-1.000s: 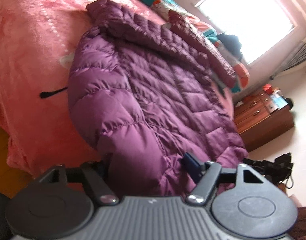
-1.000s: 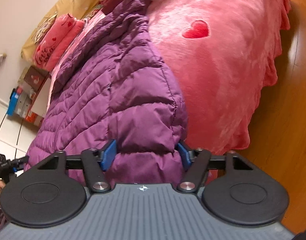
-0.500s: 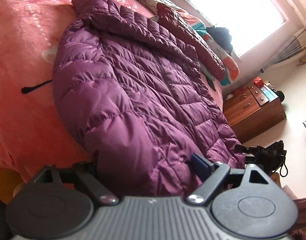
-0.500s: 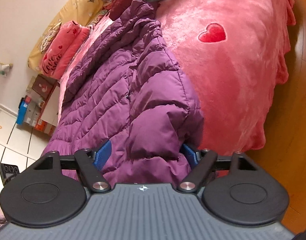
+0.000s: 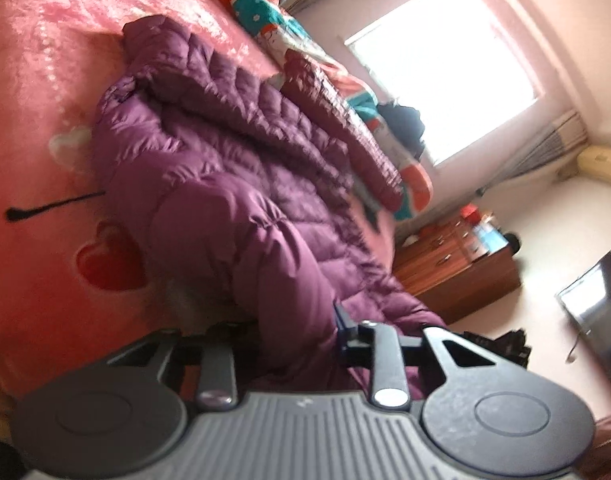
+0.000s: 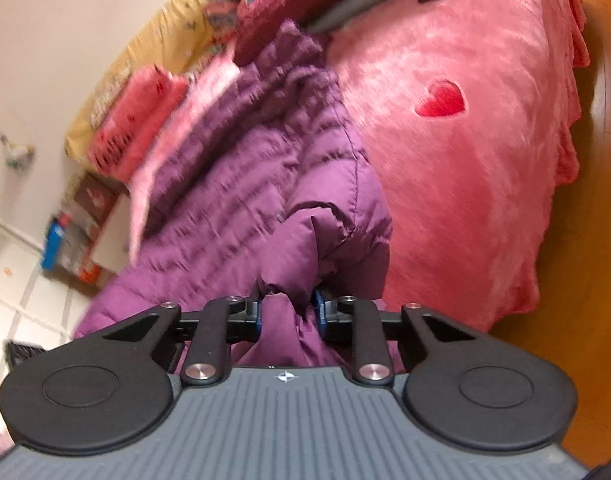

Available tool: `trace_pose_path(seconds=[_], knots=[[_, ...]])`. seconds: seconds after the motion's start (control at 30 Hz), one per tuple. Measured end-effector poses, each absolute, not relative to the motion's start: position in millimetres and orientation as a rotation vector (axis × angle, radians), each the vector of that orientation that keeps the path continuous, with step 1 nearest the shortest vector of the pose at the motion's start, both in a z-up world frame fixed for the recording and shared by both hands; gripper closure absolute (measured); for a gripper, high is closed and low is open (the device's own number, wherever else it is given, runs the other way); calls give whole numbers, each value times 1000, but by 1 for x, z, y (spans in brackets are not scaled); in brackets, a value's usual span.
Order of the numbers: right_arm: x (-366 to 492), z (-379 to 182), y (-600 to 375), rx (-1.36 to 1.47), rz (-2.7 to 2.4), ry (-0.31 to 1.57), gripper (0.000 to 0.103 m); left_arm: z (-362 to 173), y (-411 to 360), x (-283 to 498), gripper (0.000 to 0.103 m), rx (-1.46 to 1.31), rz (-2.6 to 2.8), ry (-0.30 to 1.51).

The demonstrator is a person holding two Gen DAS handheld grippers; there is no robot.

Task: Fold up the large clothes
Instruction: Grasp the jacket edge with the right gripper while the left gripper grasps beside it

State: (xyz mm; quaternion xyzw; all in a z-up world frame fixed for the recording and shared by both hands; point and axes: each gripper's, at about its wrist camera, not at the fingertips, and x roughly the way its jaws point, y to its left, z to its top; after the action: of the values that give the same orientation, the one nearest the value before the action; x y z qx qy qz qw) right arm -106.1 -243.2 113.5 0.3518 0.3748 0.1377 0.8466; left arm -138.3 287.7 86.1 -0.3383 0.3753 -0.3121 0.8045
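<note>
A purple puffer jacket [image 5: 241,184] lies spread on the pink bedspread [image 5: 45,80], its near hem hanging at the bed's edge. The left gripper [image 5: 297,332] is closing on a bunched fold of that hem, fabric filling the gap between its jaws. The right gripper [image 6: 288,312] is closing too, its blue pads pinching a gathered corner of the jacket [image 6: 265,184] beside a red heart [image 6: 441,100] on the bedspread.
</note>
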Motion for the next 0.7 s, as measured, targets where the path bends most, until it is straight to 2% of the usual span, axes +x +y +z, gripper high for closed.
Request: trace_pose_path(seconds=[0.4,0.7], knots=[[-60,158,-239,1017,282,551,79,122,296,-81,79,-936,-713,622],[23,197,-229,1031,240,454,80,132,311,-11,79,-1049,-692,466]])
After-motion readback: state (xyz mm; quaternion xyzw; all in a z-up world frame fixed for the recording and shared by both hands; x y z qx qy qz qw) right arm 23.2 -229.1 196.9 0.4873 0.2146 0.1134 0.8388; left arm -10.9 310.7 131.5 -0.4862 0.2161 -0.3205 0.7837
